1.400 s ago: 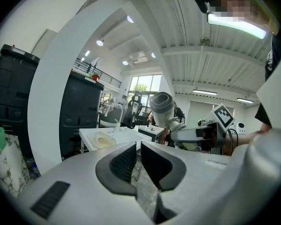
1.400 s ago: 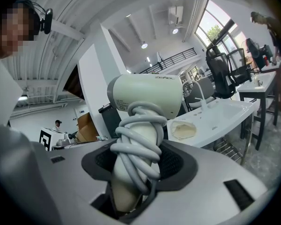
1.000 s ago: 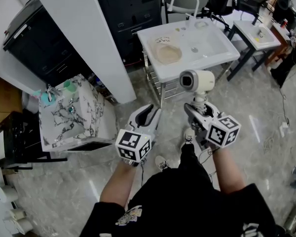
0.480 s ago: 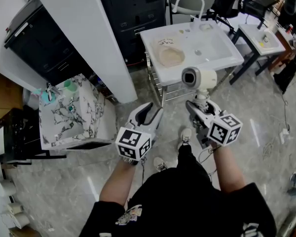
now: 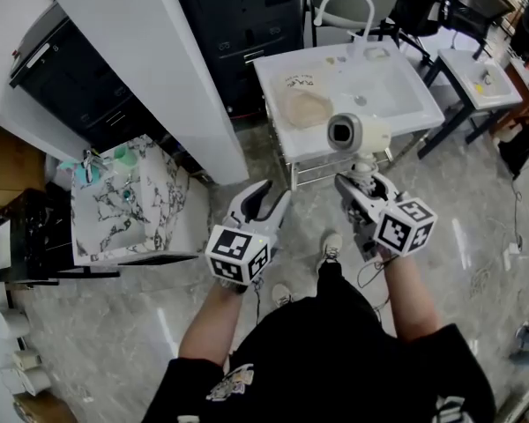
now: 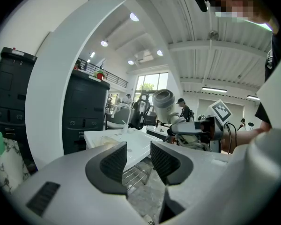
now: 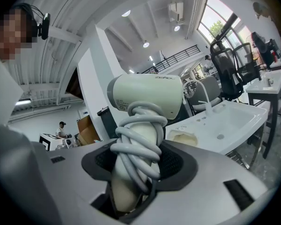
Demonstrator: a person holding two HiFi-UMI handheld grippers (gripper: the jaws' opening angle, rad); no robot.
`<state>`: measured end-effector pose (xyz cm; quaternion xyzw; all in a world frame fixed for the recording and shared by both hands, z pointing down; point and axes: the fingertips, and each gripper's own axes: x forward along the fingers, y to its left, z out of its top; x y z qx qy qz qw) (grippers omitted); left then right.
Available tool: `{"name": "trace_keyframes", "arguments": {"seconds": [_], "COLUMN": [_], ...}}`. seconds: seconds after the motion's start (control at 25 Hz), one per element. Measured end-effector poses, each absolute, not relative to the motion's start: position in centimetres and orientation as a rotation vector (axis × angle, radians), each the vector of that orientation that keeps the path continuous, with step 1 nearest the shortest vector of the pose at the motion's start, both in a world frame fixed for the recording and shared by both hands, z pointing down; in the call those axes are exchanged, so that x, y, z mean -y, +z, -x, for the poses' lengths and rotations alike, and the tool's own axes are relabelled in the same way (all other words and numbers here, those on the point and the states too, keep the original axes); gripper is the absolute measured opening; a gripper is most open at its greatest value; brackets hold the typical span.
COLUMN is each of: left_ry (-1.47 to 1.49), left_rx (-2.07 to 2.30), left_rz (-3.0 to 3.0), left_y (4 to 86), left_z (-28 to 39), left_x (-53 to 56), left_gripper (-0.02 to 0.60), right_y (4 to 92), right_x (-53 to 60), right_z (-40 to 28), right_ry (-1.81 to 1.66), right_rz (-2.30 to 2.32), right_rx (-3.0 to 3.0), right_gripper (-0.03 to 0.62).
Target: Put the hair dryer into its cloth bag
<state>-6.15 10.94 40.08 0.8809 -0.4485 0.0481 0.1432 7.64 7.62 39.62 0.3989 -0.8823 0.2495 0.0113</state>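
The right tool (image 5: pixel 360 183) is clenched on the cord-wrapped handle of the cream hair dryer (image 5: pixel 357 134), held upright in the air. The left tool (image 5: pixel 263 203), its jaws just spread wide, carries nothing. At eleven o'clock from the dryer, a beige cloth, probably the bag (image 5: pixel 305 108), lies on the white table (image 5: pixel 397 91). Bagging has not begun.

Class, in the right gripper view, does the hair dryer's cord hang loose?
No: the cord is wound in loops around the handle of the hair dryer, clamped in the right gripper.
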Motion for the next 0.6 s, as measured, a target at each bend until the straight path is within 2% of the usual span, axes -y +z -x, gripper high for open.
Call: {"name": "trace_keyframes", "arguments": {"seconds": [0.6], "left_ry": [0.122], "left_rx": [1.349], "left_rz": [-2.496], "left_y": [40.5], "left_z": [2.4], "left_x": [-1.3], "left_gripper": [0.145], "right_y": [39.7], "right_x": [2.9], "right_z": [-11.9], "right_ry": [0.764], "right_rz": [-1.189], "right_rx": [2.765], "right_gripper": [0.221]}}
